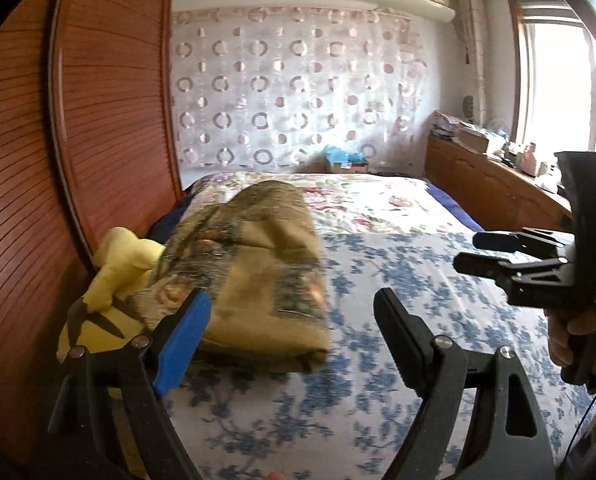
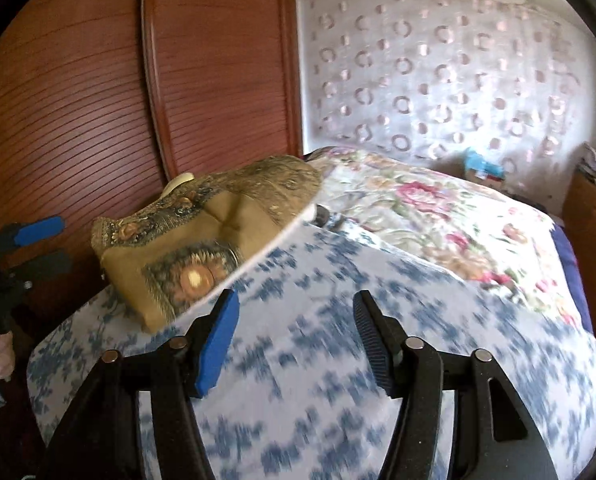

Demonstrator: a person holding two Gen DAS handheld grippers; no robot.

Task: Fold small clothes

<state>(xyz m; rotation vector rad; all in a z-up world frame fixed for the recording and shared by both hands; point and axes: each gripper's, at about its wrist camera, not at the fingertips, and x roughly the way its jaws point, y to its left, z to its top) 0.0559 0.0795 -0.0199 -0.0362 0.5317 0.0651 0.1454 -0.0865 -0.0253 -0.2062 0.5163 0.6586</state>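
Both grippers' fingers stand apart, empty; folded olive cloth lies lengthwise along the wardrobe.

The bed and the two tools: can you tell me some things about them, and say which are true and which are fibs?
1. The left tool is squeezing the brown cloth. False: it is open with nothing between its fingers.
2. A folded brown cloth lies on the bed. True.
3. Something yellow sits beside the brown cloth. True.
4. The right tool holds a sock. False: it is open and holds nothing.
5. The bed cover is plain red. False: it has blue flowers on white.
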